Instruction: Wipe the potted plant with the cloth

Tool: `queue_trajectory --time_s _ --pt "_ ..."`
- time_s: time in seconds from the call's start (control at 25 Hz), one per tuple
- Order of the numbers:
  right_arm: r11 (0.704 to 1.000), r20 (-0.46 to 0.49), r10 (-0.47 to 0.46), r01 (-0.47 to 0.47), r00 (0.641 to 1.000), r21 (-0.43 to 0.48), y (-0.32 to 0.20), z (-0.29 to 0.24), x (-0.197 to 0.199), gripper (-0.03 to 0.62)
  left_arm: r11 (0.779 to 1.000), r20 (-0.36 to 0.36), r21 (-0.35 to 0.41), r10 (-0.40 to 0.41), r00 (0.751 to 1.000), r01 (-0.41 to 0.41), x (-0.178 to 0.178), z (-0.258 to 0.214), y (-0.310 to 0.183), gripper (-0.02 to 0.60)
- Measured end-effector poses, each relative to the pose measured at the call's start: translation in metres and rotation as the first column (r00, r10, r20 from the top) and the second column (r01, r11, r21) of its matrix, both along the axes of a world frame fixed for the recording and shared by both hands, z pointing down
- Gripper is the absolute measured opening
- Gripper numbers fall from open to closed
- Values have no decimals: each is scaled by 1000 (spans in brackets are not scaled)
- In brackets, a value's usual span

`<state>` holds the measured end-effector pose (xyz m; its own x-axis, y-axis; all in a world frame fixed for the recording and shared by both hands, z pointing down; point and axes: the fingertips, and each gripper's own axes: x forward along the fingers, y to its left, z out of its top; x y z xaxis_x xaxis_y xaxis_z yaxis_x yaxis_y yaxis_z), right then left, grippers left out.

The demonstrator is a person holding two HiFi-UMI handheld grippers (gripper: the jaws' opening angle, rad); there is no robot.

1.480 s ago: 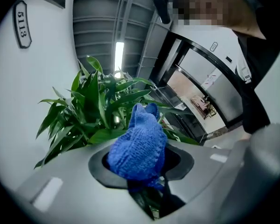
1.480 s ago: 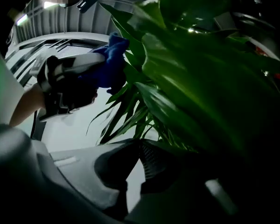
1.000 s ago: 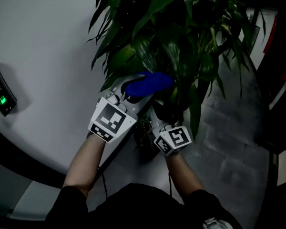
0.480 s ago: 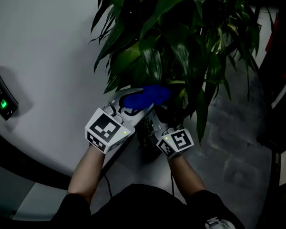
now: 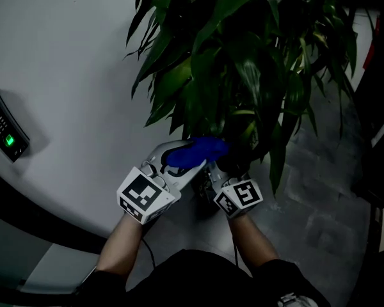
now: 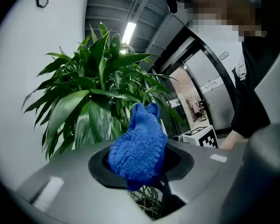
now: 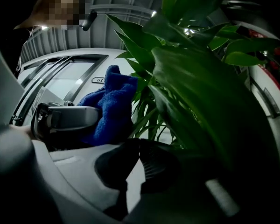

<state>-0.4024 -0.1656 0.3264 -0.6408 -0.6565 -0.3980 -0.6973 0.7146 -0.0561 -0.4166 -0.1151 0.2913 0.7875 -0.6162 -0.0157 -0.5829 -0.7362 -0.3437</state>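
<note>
The potted plant (image 5: 243,62) fills the upper middle of the head view with long dark green leaves. A blue knitted cloth (image 5: 198,151) sits at the foot of the foliage, and my left gripper (image 5: 192,155) is shut on it. In the left gripper view the cloth (image 6: 139,148) bulges up between the jaws, with the plant (image 6: 91,97) behind it. My right gripper (image 5: 225,166) is close beside the left one, under the leaves. Its pads meet in the right gripper view (image 7: 139,160), and a broad leaf (image 7: 200,92) hangs over its right finger. The cloth (image 7: 109,106) shows to its left.
A curved white wall (image 5: 64,75) stands left of the plant, with a keypad reader (image 5: 5,135) lit green on it. Grey tiled floor (image 5: 313,203) lies to the right. The plant's base is dark and mostly hidden behind the grippers.
Both grippers have moved down and towards me. The cloth has come lower along the leaves, still held by the left gripper. The right gripper stays beside it.
</note>
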Motion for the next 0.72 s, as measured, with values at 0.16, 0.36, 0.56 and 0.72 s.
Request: queue_trajectory --time_s 0.16,0.36,0.56,0.72 --pt "999 -10 -30 29 1000 -36 4 14 -10 3 993 -85 -105 -60 995 51 -15 18 2 155" --pt "996 -23 -69 67 997 -61 9 30 -25 3 985 -155 -160 -94 983 69 -32 36 8 155" --pt "992 -89 -104 97 991 -83 27 43 -36 3 974 -244 -213 -127 961 74 -55 46 21 155" --pt "991 -117 -86 72 989 -115 43 53 -30 3 969 -308 -243 -116 944 39 -60 57 38 155"
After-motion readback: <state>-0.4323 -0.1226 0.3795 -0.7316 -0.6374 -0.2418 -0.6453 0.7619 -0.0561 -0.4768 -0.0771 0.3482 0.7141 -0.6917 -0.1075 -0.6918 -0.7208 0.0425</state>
